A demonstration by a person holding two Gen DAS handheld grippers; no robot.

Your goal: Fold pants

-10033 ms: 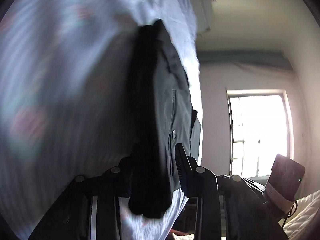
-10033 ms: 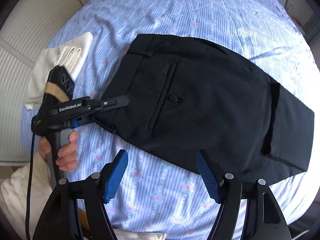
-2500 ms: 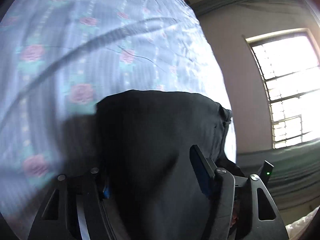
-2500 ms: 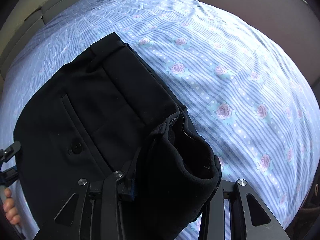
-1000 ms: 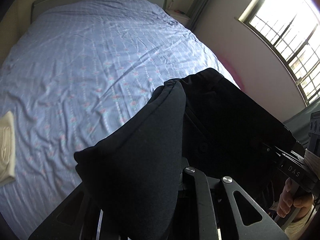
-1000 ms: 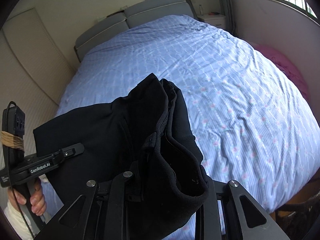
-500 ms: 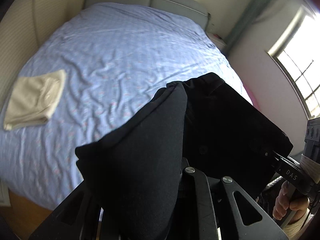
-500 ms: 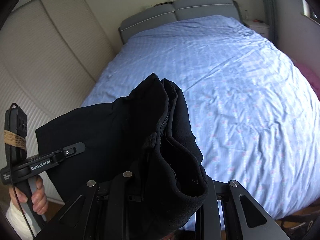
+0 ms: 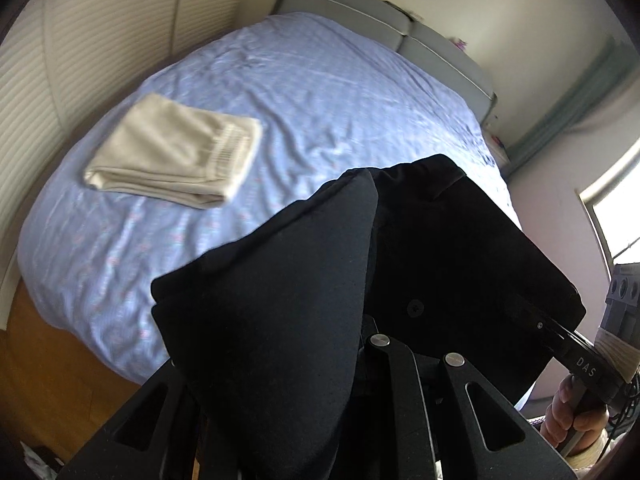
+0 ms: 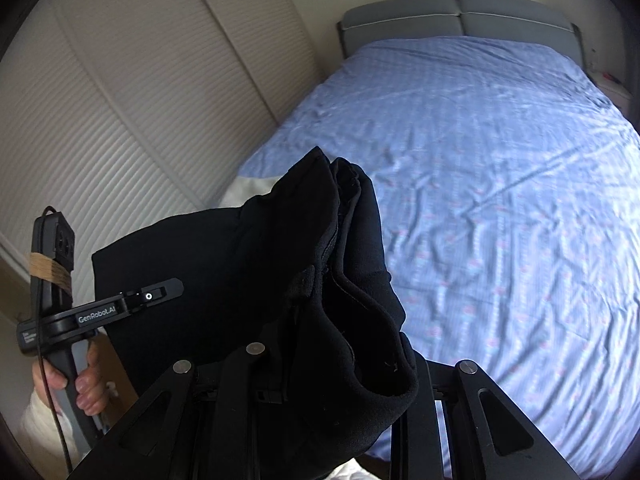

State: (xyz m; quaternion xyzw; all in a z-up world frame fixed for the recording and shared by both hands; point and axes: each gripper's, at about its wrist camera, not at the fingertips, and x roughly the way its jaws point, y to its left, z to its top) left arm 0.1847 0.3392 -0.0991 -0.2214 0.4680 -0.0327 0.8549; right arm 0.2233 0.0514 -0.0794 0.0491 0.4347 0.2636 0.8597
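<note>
Black pants [image 9: 304,280], folded, held above the bed [image 9: 320,92] — left hand-held gripper [image 9: 280,360] and right hand-held gripper [image 10: 320,360] each clamped on a bunched edge. Cream folded garment [image 9: 172,160] lies on bed's left side.

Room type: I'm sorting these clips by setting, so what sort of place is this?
Most likely a home bedroom: a large bed with a blue floral sheet and grey padded headboard, ribbed sliding wardrobe doors beside it, and a folded cream garment on the sheet.
</note>
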